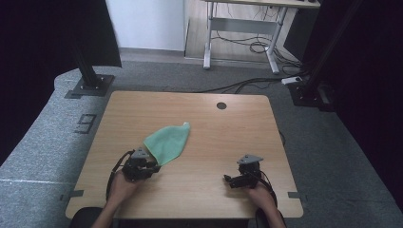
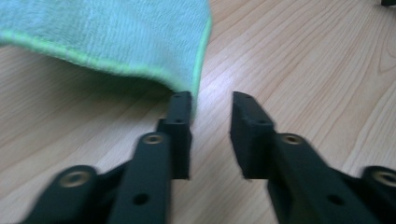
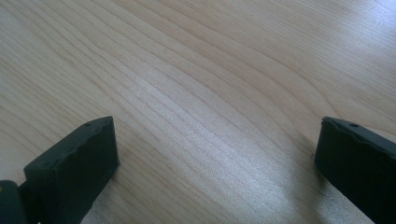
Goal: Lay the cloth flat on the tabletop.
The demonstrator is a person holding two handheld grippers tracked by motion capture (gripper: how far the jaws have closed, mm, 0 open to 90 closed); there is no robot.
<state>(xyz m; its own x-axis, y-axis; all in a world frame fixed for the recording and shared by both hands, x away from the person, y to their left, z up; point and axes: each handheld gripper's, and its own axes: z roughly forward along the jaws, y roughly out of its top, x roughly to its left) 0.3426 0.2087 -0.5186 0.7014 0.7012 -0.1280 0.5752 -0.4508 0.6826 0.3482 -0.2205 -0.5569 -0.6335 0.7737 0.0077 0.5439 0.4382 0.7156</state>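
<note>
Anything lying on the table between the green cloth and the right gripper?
No. In the high view, only bare wood of the table separates the green cloth from the right gripper. The right gripper view likewise shows plain tabletop between its open jaws.

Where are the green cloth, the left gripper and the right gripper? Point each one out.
green cloth (image 1: 167,143): high view, middle of the folded fabric.
left gripper (image 2: 212,105): left gripper view, gap between its parted jaw tips, beside the cloth's corner.
right gripper (image 3: 217,135): right gripper view, midway between its wide-apart jaws, over bare wood.
</note>
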